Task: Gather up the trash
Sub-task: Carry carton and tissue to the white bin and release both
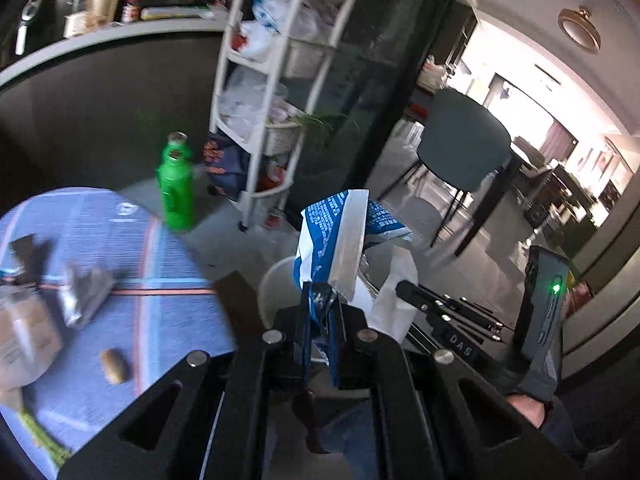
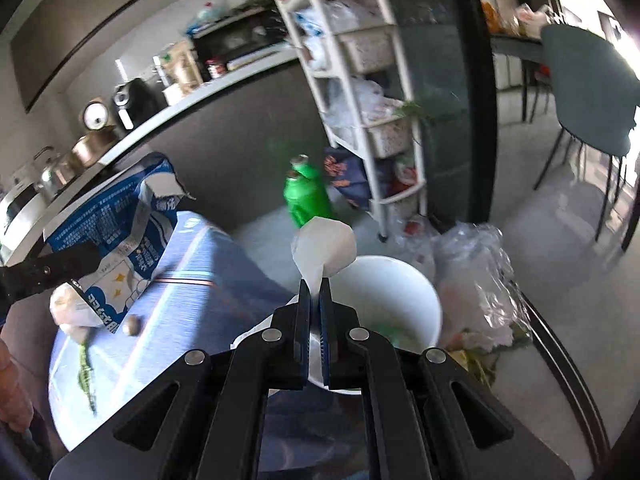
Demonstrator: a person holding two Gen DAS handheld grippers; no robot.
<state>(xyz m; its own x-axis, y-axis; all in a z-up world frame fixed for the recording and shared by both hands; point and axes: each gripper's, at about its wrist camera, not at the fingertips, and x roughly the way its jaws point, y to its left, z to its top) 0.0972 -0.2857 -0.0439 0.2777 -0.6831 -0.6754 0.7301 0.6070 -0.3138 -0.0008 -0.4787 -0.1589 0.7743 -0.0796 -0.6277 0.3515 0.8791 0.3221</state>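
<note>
My left gripper [image 1: 322, 300] is shut on a torn blue-and-white milk carton [image 1: 340, 240], held over the white trash bin [image 1: 276, 280]. The carton [image 2: 120, 236] and left gripper [image 2: 86, 262] also show at the left of the right wrist view. My right gripper [image 2: 315, 300] is shut on a crumpled white paper [image 2: 326, 250], held above the near rim of the white bin [image 2: 400, 280]. More trash lies on the blue tablecloth [image 1: 120, 240]: a silver wrapper [image 1: 82, 292], a cardboard piece [image 1: 24, 336], a brown nut-like lump [image 1: 114, 366], a green stalk [image 2: 86, 376].
A green bottle [image 1: 175, 184] stands on the floor by a white shelf rack [image 1: 264, 92]. A clear plastic bag of scraps [image 2: 476, 280] lies right of the bin. A dark chair [image 1: 464, 148] stands further right. A counter with kitchen items [image 2: 160, 92] runs behind.
</note>
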